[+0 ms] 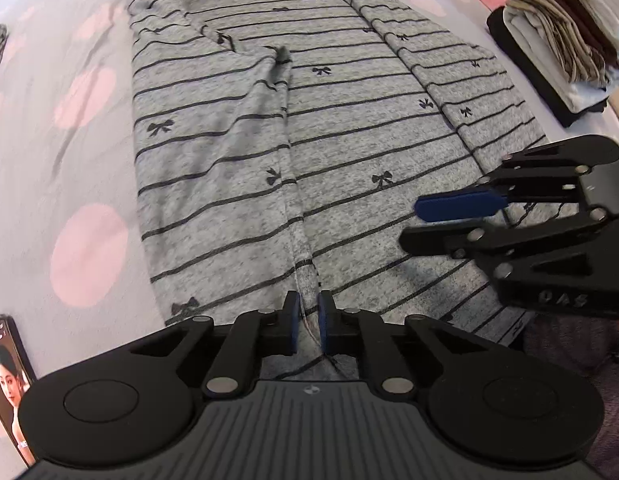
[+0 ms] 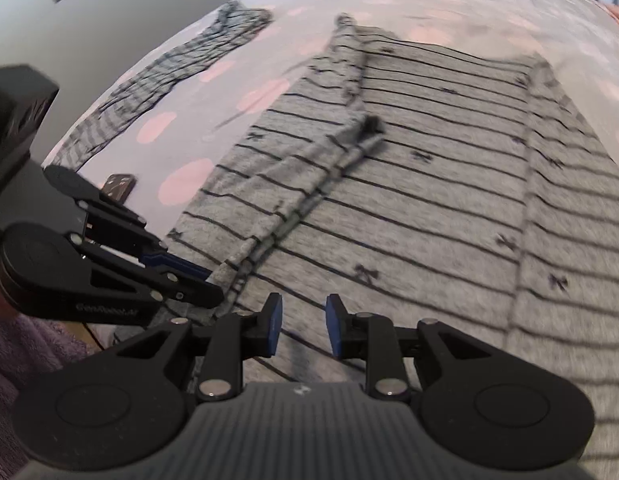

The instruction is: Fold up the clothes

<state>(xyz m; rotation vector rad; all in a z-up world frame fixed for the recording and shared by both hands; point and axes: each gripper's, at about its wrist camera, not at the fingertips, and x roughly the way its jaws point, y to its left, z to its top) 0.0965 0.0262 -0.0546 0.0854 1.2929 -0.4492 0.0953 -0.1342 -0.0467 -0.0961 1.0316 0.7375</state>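
Grey knit garment (image 1: pixel 329 128) with thin dark horizontal stripes and scattered small black bows, spread flat on a bed sheet (image 1: pixel 61 168) of pale lilac printed with large pink dots. Both long sides are folded inward: the left flap ends in a raised edge running down the middle, the right flap lies as a narrower band along the far side. The near hem sits directly under both tools.

Left wrist view: the left gripper (image 1: pixel 308 326) has its blue-padded fingers (image 1: pixel 293 322) clenched on the near end of the central fold edge, a ridge of cloth and a loose thread standing between the pads. The right gripper (image 1: pixel 437 220) enters from the right, above the garment's near right portion. Only this view shows the stack of folded clothes (image 1: pixel 557 44) (beige, brown, white and black layers) at the upper right, and a phone (image 1: pixel 9 384) with a lit screen at the lower left.

Right wrist view (somewhat motion-blurred): the right gripper (image 2: pixel 301 330) has its fingers (image 2: pixel 335 328) released, parted over striped cloth, apparently with nothing pinched. The left gripper (image 2: pixel 205 280) appears at the left, at the fold edge. Only this view shows a second striped garment (image 2: pixel 169 80) lying crumpled on the sheet, well apart, beyond the first.
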